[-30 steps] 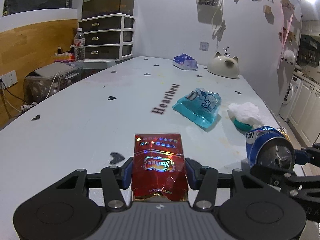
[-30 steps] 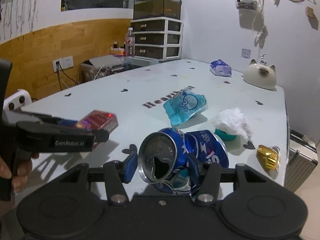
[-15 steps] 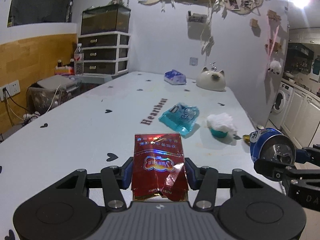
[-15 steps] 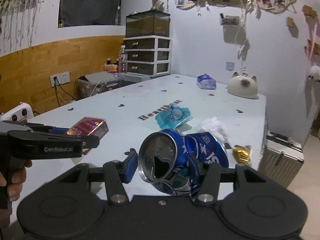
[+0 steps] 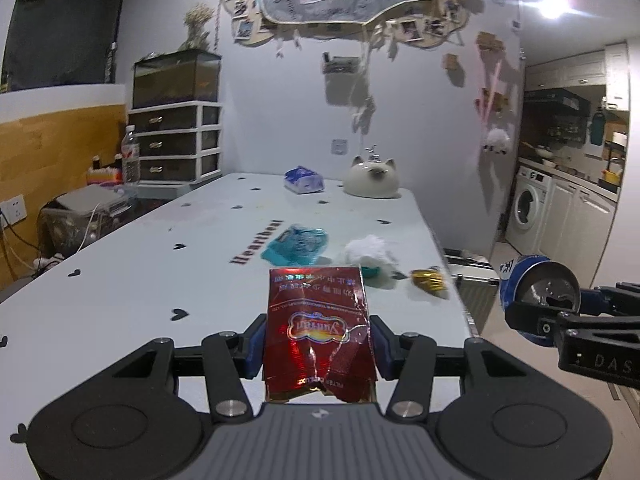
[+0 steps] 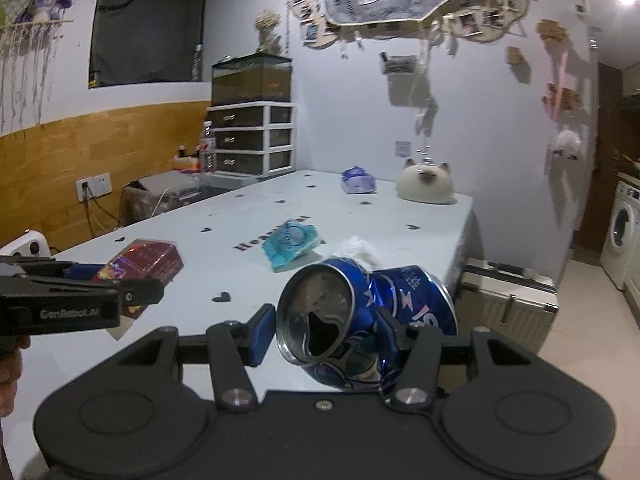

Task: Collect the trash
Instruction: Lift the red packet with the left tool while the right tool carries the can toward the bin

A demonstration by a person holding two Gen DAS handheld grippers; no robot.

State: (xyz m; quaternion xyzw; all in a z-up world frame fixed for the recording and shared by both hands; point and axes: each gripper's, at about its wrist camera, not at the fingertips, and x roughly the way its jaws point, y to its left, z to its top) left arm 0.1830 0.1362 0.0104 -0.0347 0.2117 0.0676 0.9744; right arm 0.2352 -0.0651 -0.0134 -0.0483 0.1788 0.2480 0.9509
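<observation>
My left gripper (image 5: 318, 338) is shut on a crumpled red foil packet (image 5: 318, 320), held above the near end of the white table (image 5: 160, 276). My right gripper (image 6: 326, 330) is shut on a dented blue soda can (image 6: 360, 320) with its open top facing the camera. In the left wrist view the can (image 5: 536, 292) hangs past the table's right edge. In the right wrist view the red packet (image 6: 140, 266) shows at the left. On the table lie a teal plastic wrapper (image 5: 296, 244), a white crumpled tissue (image 5: 368, 252) and a gold foil scrap (image 5: 428, 280).
A cat-shaped white ceramic (image 5: 372, 180) and a blue tissue pack (image 5: 302, 180) stand at the far end. A drawer unit with a fish tank (image 5: 176, 136) is at the back left. A silver suitcase (image 6: 508, 300) stands by the table's right side, a washing machine (image 5: 528, 208) beyond.
Both grippers have pulled back from the table and risen a little, each keeping its grip. The table items look smaller and farther, and more of the wall and room is in view.
</observation>
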